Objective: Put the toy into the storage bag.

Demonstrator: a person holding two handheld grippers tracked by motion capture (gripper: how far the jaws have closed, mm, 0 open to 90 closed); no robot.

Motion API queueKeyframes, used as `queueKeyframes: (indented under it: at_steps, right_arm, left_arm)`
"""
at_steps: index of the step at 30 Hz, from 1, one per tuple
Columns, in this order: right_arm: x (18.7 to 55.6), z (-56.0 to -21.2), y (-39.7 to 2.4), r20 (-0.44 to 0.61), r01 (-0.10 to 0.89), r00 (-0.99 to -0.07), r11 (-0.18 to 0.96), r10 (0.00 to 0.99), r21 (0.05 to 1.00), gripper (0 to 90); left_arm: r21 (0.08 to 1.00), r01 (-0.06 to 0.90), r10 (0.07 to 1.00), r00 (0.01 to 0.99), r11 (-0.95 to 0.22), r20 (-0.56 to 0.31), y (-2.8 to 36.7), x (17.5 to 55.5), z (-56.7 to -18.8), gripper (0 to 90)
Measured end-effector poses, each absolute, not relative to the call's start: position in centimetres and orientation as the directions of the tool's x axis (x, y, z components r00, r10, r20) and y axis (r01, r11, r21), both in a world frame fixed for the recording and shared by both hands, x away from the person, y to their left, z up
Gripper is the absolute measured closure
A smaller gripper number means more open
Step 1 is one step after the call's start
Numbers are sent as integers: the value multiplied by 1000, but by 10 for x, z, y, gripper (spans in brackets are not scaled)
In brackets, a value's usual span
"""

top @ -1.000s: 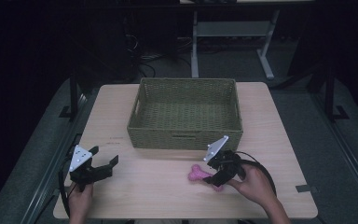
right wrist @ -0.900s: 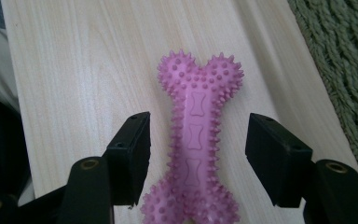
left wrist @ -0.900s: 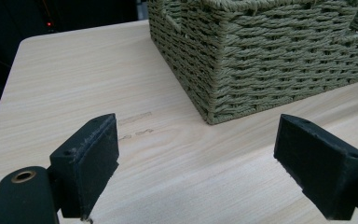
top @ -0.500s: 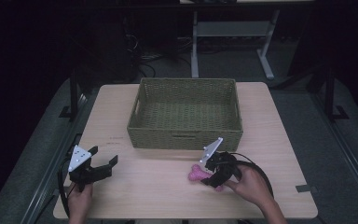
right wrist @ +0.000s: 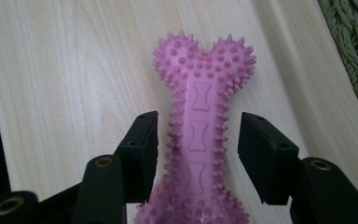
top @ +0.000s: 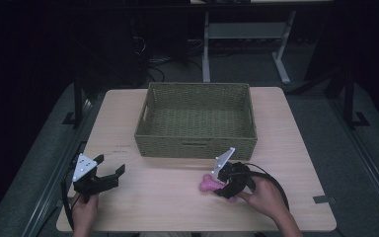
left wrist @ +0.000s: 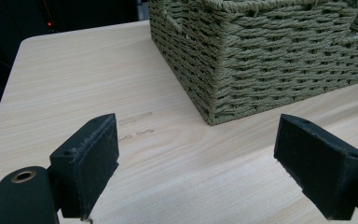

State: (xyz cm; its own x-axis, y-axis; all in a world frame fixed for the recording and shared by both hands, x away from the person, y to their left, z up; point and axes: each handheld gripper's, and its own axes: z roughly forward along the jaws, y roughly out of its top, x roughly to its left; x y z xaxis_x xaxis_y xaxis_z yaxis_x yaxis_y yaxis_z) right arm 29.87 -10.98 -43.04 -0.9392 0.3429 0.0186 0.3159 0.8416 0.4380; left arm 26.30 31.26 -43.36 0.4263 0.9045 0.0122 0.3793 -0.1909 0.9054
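Note:
A pink spiky bone-shaped toy [top: 207, 183] lies flat on the wooden table [top: 153, 197], just in front of the woven basket [top: 195, 143]. My right gripper [top: 219, 188] straddles the toy's shaft. In the right gripper view the toy [right wrist: 198, 93] runs up between the two black pads [right wrist: 142, 144]. The jaws have just been closing on it, and a thin gap still shows on each side, so the gripper is open. My left gripper [top: 110, 166] hovers open near the table's front left corner, nothing between its jaws [left wrist: 198, 144].
The olive woven basket [left wrist: 261, 60] stands at the table's middle back with nothing visible inside it. In the left gripper view its near corner is a short way ahead. Bare tabletop lies between the two hands. A black cable loops behind the right hand.
The right gripper has edged left over the pink toy and its jaws have narrowed around the shaft. The toy and the left gripper have stayed put.

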Motion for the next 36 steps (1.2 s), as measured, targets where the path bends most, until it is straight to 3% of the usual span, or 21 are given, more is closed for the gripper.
queueKeyframes:
  at_steps: [26,36]
  right_arm:
    - [296,-438,-101,-40,275,-948,879,314,390,567]
    - [302,-435,-109,42,278,-957,863,288,422,581]
  left_arm:
    - [907,378,906,423,-185,9,315,263,-433,133]
    - [908,380,907,421,-179,3,315,263,-433,133]
